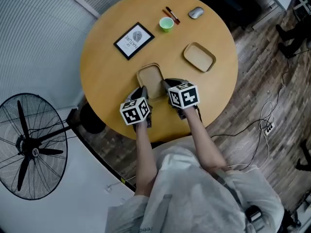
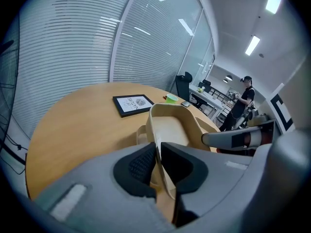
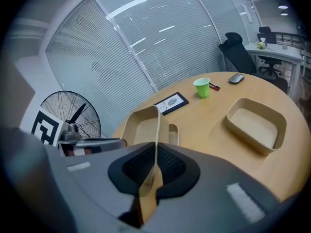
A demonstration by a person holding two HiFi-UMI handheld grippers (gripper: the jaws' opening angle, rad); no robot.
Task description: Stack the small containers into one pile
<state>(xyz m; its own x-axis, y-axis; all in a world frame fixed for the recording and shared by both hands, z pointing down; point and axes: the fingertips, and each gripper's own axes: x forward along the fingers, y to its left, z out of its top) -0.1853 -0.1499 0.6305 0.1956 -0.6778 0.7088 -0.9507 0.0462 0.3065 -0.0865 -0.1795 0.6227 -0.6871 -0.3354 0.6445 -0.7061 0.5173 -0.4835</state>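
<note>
Two shallow beige containers are on the round wooden table (image 1: 102, 67). The near container (image 1: 149, 80) lies at the front between my grippers, and I see it close up (image 2: 170, 123) (image 3: 141, 125). My left gripper (image 1: 144, 93) (image 2: 158, 155) is shut on its left wall. My right gripper (image 1: 166, 87) (image 3: 155, 160) is shut on its right wall. A second beige rim (image 2: 140, 133) peeks out at the container's far side; I cannot tell what it belongs to. The other container (image 1: 199, 57) (image 3: 256, 124) rests apart, farther right.
A framed picture (image 1: 133, 40), a green cup (image 1: 166, 24), pens (image 1: 171, 15) and a computer mouse (image 1: 196, 12) lie at the table's far side. A black fan (image 1: 29, 147) stands on the floor at left. Cables (image 1: 265, 125) trail on the floor at right.
</note>
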